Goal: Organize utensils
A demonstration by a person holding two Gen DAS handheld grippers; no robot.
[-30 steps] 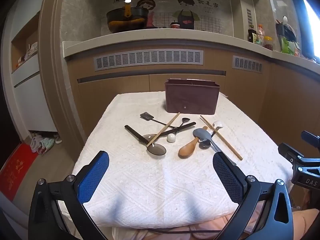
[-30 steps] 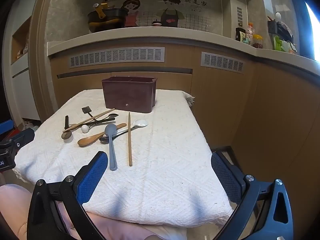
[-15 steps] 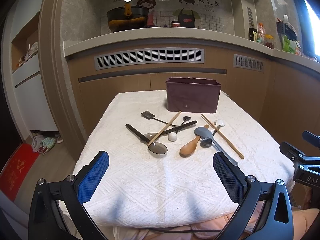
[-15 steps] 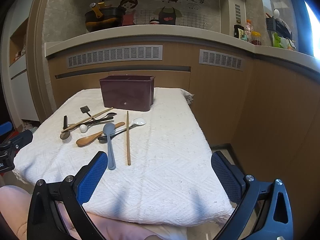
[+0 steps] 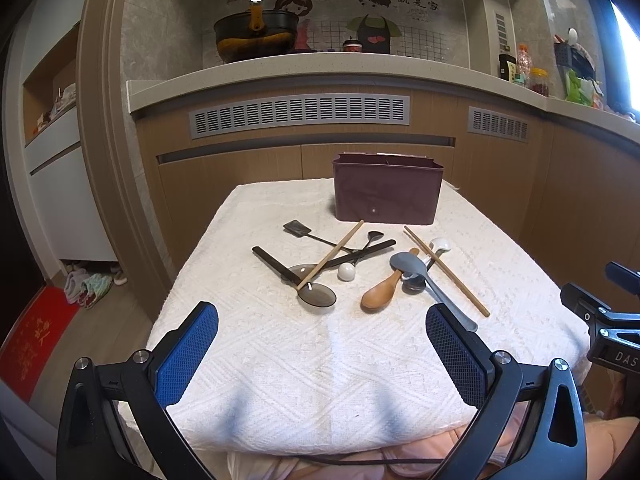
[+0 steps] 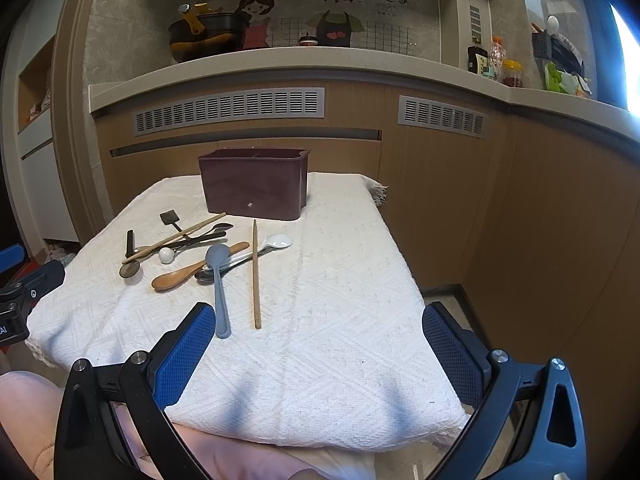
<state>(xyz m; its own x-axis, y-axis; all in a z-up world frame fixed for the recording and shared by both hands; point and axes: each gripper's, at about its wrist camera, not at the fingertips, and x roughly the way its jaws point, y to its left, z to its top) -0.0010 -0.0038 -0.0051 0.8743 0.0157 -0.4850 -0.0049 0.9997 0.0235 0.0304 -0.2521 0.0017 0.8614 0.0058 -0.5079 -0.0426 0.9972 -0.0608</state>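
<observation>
A dark maroon utensil holder (image 5: 387,190) (image 6: 254,184) stands at the far end of the white cloth-covered table (image 5: 320,352). In front of it lies a loose pile of utensils: a wooden spoon (image 5: 380,294) (image 6: 188,272), a grey-blue spoon (image 5: 424,276) (image 6: 219,280), a white spoon (image 6: 276,242), two wooden chopsticks (image 5: 444,270) (image 6: 255,272) (image 5: 332,254), a smoky ladle (image 5: 316,294) and a small black spatula (image 5: 298,228). My left gripper (image 5: 322,354) is open and empty above the near table edge. My right gripper (image 6: 314,354) is open and empty, right of the pile.
A wooden cabinet front with vent grilles (image 5: 300,114) stands behind the table. A counter above it carries a black pot (image 5: 256,38) and bottles (image 6: 480,60). Floor drops away left of the table (image 5: 80,288) and right of it (image 6: 440,292).
Both grippers have edged slightly forward and lower toward the table. The utensils and holder have not moved.
</observation>
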